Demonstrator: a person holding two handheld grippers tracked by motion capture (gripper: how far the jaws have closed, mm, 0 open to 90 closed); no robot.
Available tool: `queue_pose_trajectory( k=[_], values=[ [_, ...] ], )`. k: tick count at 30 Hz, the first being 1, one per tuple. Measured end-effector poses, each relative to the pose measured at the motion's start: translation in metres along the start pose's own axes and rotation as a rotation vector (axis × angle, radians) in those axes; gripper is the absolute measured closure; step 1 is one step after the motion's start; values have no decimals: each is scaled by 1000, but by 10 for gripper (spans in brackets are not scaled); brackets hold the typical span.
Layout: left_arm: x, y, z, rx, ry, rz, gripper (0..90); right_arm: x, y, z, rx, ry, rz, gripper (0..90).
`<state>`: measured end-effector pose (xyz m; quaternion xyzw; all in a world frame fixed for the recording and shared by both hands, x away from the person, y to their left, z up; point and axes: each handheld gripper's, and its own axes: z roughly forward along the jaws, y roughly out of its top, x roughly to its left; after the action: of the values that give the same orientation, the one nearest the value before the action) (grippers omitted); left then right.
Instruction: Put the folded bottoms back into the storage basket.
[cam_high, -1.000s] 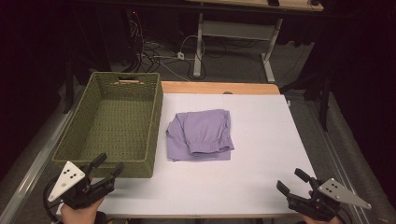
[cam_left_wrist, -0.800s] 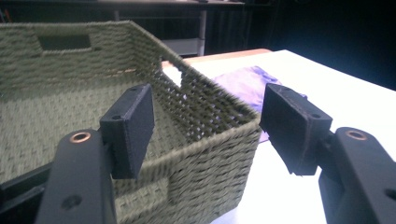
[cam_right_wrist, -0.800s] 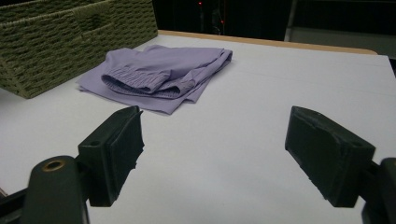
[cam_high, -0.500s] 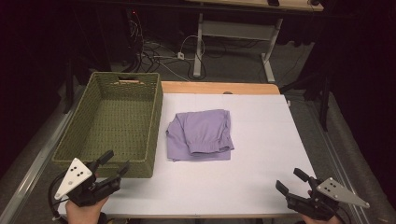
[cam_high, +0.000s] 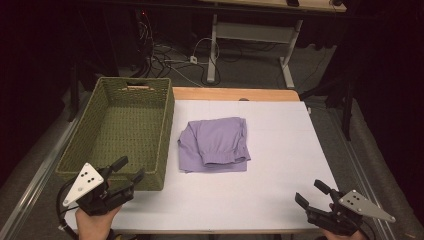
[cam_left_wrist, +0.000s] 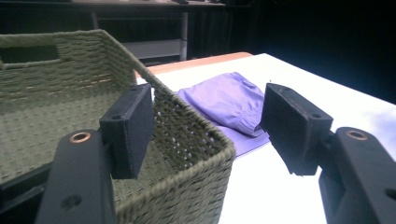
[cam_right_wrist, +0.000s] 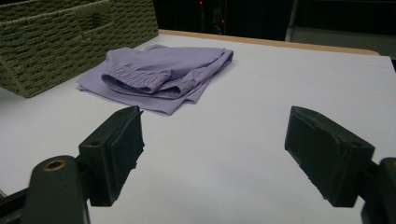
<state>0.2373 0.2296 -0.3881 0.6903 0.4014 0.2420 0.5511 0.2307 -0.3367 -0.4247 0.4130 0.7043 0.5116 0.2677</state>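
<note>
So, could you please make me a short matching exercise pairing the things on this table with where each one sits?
Things:
1. woven basket
2. purple garment
3. left gripper
4. right gripper

Places:
A. near right corner of the table, jaws apart
B. left side of the table
C. folded, middle of the table
D. at the basket's near corner, jaws apart

Pairs: 1-B, 2-C, 3-D, 4-A

Basket (cam_left_wrist: 56, 93) cut off at the left edge beyond the left jaw, its near corner behind that jaw, cloth (cam_left_wrist: 229, 100) partly hidden behind the basket rim, right hand (cam_high: 345, 235) cropped below the jaws.
</note>
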Motion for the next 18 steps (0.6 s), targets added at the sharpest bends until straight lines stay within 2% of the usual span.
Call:
queue_pose_trajectory(
  k=[3, 9, 18],
  values=[
    [0, 2, 3, 4, -12, -4, 332, 0, 0, 0, 0, -1, -2, 198],
    [-3, 6, 11, 15, -25, 17, 321, 0, 0, 0, -3, -5, 3, 198],
    [-5, 10, 23, 24, -52, 12, 318, 0, 0, 0, 2, 2, 1, 198]
  ],
)
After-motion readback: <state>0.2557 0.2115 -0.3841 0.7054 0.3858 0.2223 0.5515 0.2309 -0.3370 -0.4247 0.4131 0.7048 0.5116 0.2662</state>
